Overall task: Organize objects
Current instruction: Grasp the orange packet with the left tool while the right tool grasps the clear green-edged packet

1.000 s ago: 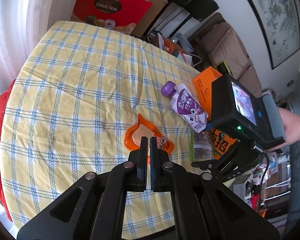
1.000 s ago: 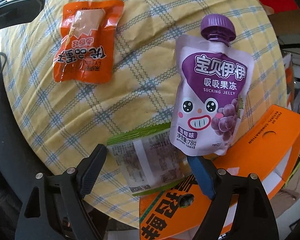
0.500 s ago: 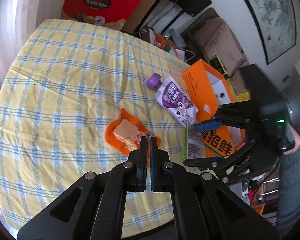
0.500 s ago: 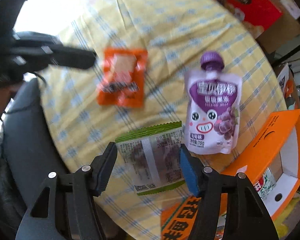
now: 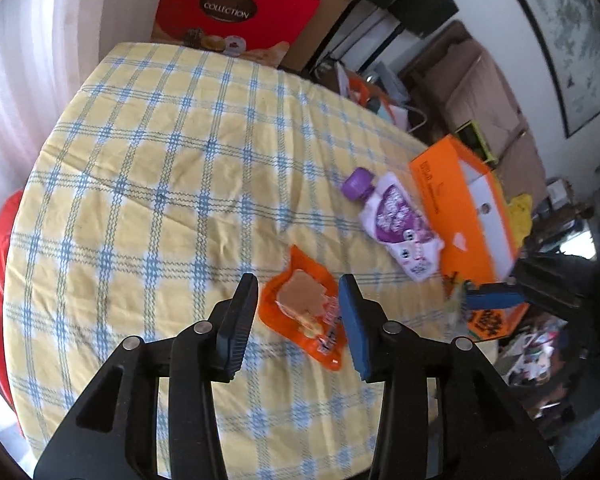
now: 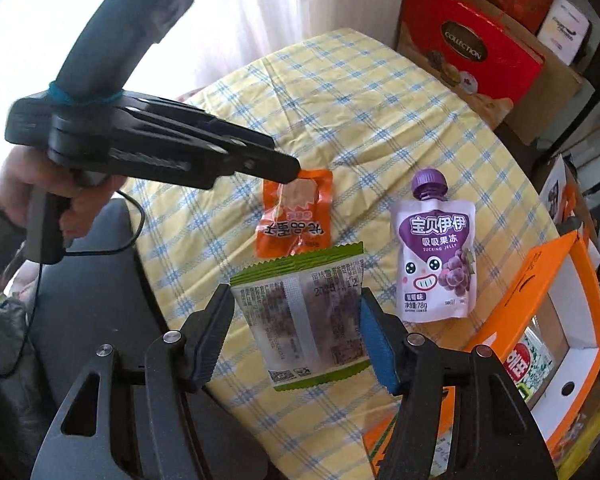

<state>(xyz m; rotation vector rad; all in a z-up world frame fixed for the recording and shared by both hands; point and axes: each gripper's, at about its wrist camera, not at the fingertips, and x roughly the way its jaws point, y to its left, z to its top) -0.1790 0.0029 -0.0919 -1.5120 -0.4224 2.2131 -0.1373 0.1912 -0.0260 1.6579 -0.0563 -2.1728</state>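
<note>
My right gripper (image 6: pixel 296 326) is shut on a green-edged snack packet (image 6: pixel 304 316) and holds it lifted above the table's near edge. My left gripper (image 5: pixel 298 312) is open, its fingers on either side of an orange snack packet (image 5: pixel 306 312) that lies flat on the yellow checked tablecloth (image 5: pixel 160 200); this packet also shows in the right wrist view (image 6: pixel 296 216). A purple jelly pouch (image 6: pixel 436 252) lies to the right of it, next to an orange box (image 6: pixel 548 320). The pouch (image 5: pixel 396 220) and box (image 5: pixel 460 204) also show in the left wrist view.
A red gift box (image 5: pixel 236 8) stands beyond the table's far edge. The orange box is open and holds a packaged item (image 6: pixel 530 364). A dark chair (image 6: pixel 96 280) is at the table's near left. Clutter and furniture (image 5: pixel 480 92) lie past the right side.
My left gripper has opened and now straddles the orange packet. My right gripper has closed on the green packet and lifted it off the table.
</note>
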